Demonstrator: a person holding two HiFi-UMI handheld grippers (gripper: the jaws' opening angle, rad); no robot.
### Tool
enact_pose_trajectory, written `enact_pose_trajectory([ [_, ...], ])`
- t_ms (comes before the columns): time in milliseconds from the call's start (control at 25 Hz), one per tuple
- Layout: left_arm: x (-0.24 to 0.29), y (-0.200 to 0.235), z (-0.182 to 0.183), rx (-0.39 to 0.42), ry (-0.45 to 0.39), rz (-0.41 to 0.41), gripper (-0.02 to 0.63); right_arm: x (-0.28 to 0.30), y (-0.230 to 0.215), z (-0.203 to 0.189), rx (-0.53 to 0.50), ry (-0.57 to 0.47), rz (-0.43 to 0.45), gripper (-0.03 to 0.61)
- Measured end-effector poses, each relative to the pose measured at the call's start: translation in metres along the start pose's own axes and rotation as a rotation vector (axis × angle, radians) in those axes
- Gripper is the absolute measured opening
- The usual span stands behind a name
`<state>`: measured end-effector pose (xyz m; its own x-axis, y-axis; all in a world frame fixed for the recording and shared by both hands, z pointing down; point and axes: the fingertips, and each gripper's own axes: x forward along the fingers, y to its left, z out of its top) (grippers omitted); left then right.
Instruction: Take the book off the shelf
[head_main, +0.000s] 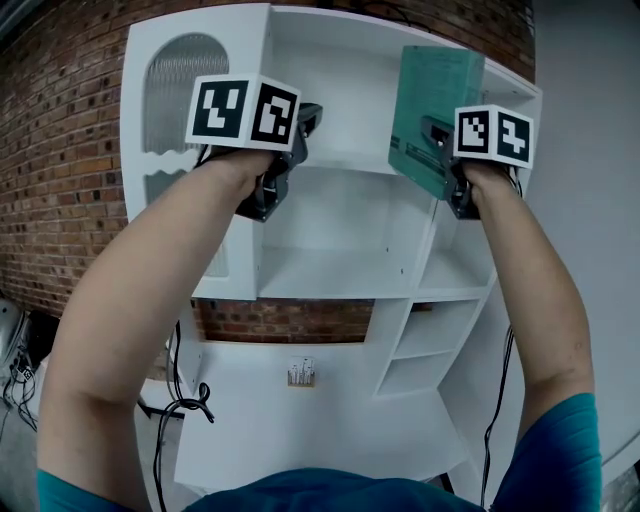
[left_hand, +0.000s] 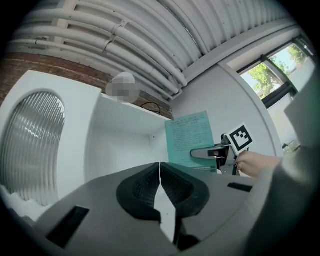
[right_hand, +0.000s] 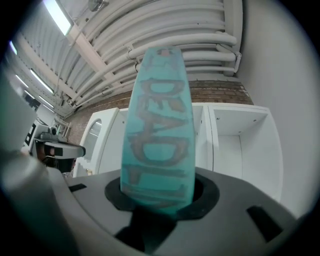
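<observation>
The book (head_main: 435, 112) is a thin paperback with a teal cover. In the left gripper view its flat face (left_hand: 191, 138) shows a block of small print near the top. In the right gripper view its spine (right_hand: 157, 127) faces the camera, with big brownish letters running along it.

The spine letters are blurred by closeness, and their lower end is cut off where the book sinks between the pads, so the full title cannot be read. The print on the cover is too small to make out. In the head view the right gripper (head_main: 437, 137) and its marker cube cover the book's lower right corner.

The book stands upright in the air in front of the upper right part of the white shelf (head_main: 340, 270), out of its compartments, which stand well behind it in the right gripper view. The right gripper (right_hand: 157, 196) is clamped on the book's lower part, one pad on each cover, with the spine turned back toward the hand. From the left gripper view one jaw lies flat across the cover (left_hand: 205, 153).

The left gripper (head_main: 308, 120) is held up beside it, in front of the shelf's top middle compartment, well apart from the book. Its jaws (left_hand: 160, 186) are pressed together with nothing between them.
</observation>
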<state>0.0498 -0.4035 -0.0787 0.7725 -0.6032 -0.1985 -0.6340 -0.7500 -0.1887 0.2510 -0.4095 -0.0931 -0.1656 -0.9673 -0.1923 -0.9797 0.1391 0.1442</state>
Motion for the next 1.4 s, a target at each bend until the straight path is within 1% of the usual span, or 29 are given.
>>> enact_pose_trajectory([
  [160,-0.018,-0.020,-0.009,-0.006,-0.013,-0.020,0.020,-0.027,0.010,-0.004,-0.010,-0.010,0.044,0.166],
  [280,-0.030,-0.033,-0.022,-0.012,-0.017,-0.035,0.020,-0.047,0.021,-0.013,-0.006,-0.016,0.088,0.166],
  [400,-0.041,-0.036,-0.042,-0.003,-0.001,-0.029,0.020,-0.066,0.032,-0.025,0.004,-0.022,0.134,0.166],
  [520,-0.049,-0.037,-0.059,-0.014,0.012,-0.020,0.020,-0.082,0.040,-0.038,0.032,-0.030,0.177,0.166],
  [680,-0.062,-0.040,-0.080,-0.014,0.014,-0.005,0.020,-0.101,0.049,-0.064,0.066,-0.038,0.215,0.166],
  [1000,-0.076,-0.045,-0.139,-0.018,0.052,0.006,0.020,-0.125,0.067,-0.130,0.060,-0.036,0.251,0.166],
  [1200,-0.086,-0.052,-0.183,-0.046,0.088,-0.008,0.020,-0.135,0.083,-0.186,0.072,-0.018,0.302,0.166],
  [1400,-0.100,-0.059,-0.233,-0.063,0.107,-0.013,0.020,-0.141,0.102,-0.253,0.107,0.014,0.345,0.166],
])
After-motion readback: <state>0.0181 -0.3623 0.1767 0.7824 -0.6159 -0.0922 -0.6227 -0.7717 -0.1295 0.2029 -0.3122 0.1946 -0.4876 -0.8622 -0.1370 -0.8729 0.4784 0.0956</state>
